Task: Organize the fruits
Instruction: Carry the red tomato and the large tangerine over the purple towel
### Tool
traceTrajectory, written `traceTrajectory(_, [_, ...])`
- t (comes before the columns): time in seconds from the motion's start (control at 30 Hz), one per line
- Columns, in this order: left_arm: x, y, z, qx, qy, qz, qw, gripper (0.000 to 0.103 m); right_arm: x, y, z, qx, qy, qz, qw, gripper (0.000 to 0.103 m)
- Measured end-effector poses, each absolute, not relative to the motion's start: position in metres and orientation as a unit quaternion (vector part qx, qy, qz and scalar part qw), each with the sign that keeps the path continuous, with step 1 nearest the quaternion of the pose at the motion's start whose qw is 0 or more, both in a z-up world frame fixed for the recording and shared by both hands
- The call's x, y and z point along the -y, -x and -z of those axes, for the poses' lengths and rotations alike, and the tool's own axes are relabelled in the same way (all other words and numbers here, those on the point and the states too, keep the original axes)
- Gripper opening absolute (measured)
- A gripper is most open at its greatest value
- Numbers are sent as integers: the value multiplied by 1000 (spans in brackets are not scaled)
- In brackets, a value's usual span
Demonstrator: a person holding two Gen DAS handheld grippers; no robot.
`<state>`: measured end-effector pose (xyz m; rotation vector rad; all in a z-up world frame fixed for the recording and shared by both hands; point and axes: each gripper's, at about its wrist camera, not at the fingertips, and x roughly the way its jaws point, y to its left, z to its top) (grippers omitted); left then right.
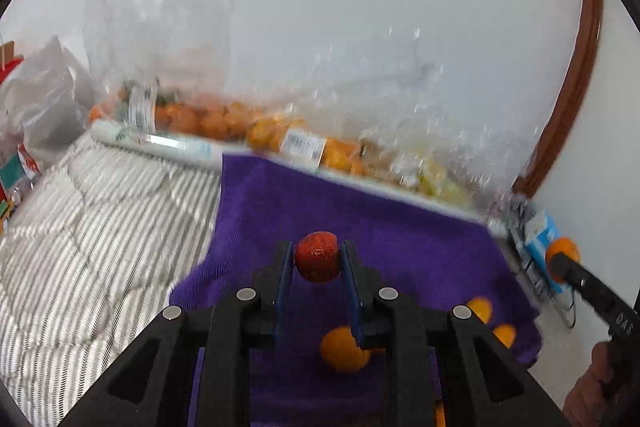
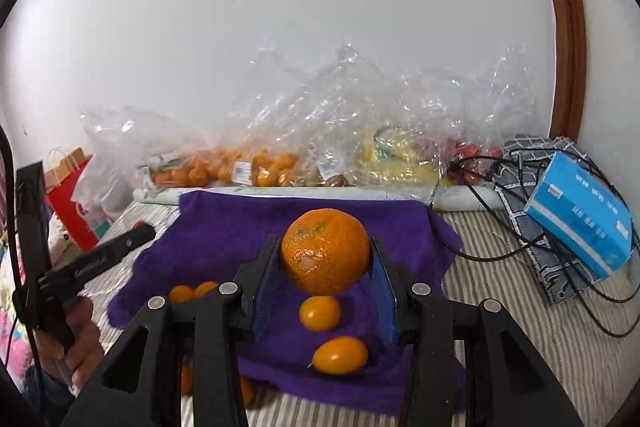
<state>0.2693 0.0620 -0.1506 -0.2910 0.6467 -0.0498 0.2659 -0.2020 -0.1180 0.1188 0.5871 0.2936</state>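
My left gripper (image 1: 317, 257) is shut on a red strawberry (image 1: 317, 255), held above a purple towel (image 1: 400, 243). My right gripper (image 2: 325, 259) is shut on a large orange mandarin (image 2: 325, 251), lifted over the same purple towel (image 2: 224, 227). Small orange kumquats (image 2: 319, 313) lie on the towel below it, one more (image 2: 340, 355) nearer me. In the left wrist view a kumquat (image 1: 344, 349) shows under the fingers, and the right gripper's tip with the mandarin (image 1: 562, 259) appears at the far right.
Clear plastic bags of orange fruit (image 2: 224, 167) and yellow fruit (image 2: 396, 155) line the wall behind the towel. A blue tissue pack (image 2: 580, 219), a patterned cloth and black cables (image 2: 520, 251) lie right. A red paper bag (image 2: 68, 199) stands left. A striped bedspread (image 1: 100, 227) lies underneath.
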Motion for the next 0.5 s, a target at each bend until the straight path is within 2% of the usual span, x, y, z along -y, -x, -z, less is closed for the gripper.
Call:
traceTrajectory(0.17, [-63,-276,165,-342,154,29,927,23,208,-281,148,-308,-62,-127,941,43])
traceTrajectory(0.27, [-63,-274,166,-337,164,35,926,23,211,-283,154,-301,-39,-102,947,43])
traceTrajectory(0.5, [-57,-271,166,-318,138,23,938,23,223,-290,160,-310,-74,-97,943,43])
